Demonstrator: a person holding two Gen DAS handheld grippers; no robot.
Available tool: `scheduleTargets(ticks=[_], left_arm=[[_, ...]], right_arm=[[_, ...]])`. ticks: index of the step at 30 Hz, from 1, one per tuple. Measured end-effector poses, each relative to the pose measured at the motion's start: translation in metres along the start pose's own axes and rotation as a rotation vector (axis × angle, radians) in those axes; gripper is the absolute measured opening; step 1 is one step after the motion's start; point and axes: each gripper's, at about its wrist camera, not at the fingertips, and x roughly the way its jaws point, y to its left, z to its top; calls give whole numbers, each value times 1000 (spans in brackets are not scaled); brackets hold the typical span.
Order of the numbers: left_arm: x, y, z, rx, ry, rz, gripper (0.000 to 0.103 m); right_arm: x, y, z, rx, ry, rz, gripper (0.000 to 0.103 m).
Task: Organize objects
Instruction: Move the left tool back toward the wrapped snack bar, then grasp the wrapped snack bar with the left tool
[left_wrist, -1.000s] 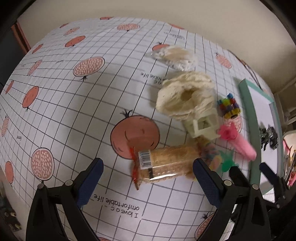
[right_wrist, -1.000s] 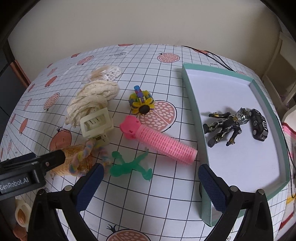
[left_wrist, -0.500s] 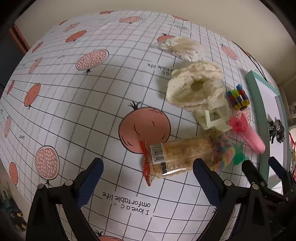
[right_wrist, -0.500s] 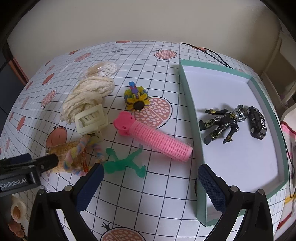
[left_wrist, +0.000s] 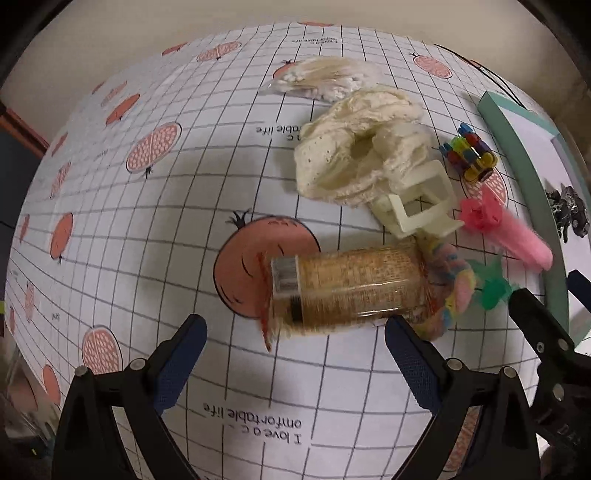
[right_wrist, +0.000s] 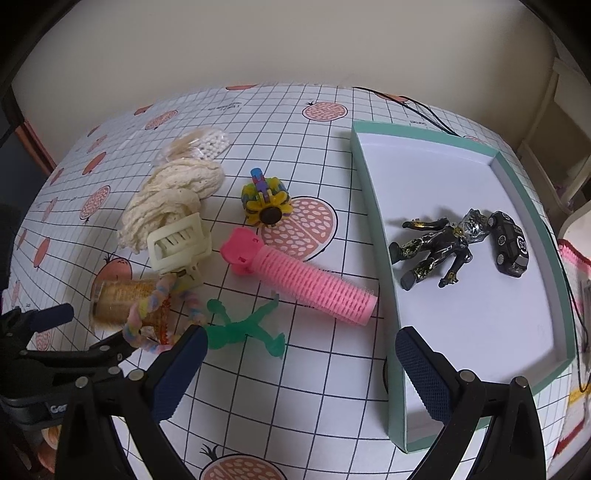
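My left gripper hangs with jaws wide open, nothing between them, just short of the cracker packet lying on the tabletop. My right gripper is likewise open and empty, above the green figure and pink roller. The teal tray at right holds a black action figure and a toy car.

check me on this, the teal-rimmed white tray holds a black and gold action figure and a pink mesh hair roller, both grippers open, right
Not quite. The teal-rimmed white tray holds the black and gold action figure and a black toy car. The pink mesh hair roller lies on the tablecloth outside it, as the right wrist view shows. The left gripper and the right gripper are open.
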Motion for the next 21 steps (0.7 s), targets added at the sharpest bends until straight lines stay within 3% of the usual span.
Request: scheduleTargets(ticks=[8,11,21], left_arm=[[7,-6,6,49,-27,41,97],[3,2,5,16,-44,25,97],[9,40,10,-157,-61,87,97]], right_arm=[[3,1,1,0,2,20,103],[6,3,2,0,10,21,103],[13,14,1,-20,22,29,103]])
